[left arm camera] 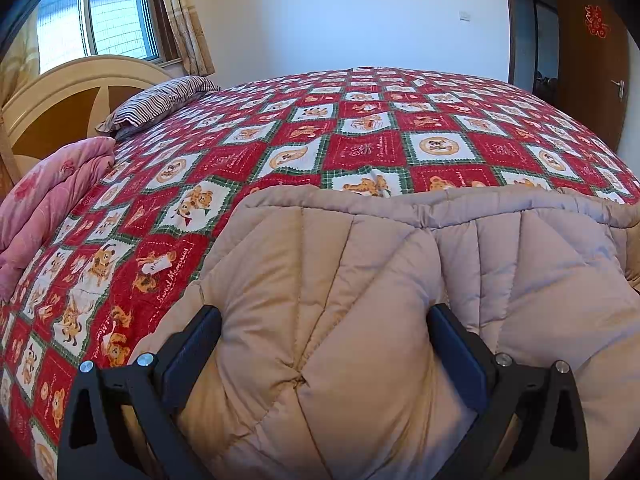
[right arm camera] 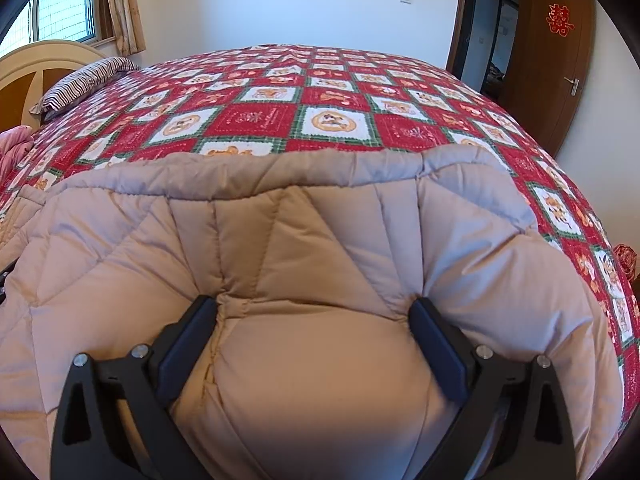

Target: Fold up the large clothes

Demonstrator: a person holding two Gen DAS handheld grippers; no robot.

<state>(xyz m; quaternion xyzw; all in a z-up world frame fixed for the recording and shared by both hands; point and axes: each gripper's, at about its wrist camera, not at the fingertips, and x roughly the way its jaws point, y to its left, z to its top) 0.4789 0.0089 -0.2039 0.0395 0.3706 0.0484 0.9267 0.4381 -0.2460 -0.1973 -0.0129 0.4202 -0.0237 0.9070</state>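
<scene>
My left tongs (left arm camera: 324, 316) and my right tongs (right arm camera: 316, 308) each squeeze a puffy bunch of the tan coat (left arm camera: 400, 280), which bulges between my fingers (right arm camera: 438, 340) and lies on the red bed (left arm camera: 360, 144) just ahead.

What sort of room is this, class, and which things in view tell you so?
Most likely a home bedroom: a large bed under a red patchwork bedspread, a striped pillow by the wooden headboard, and a curtained window.
</scene>
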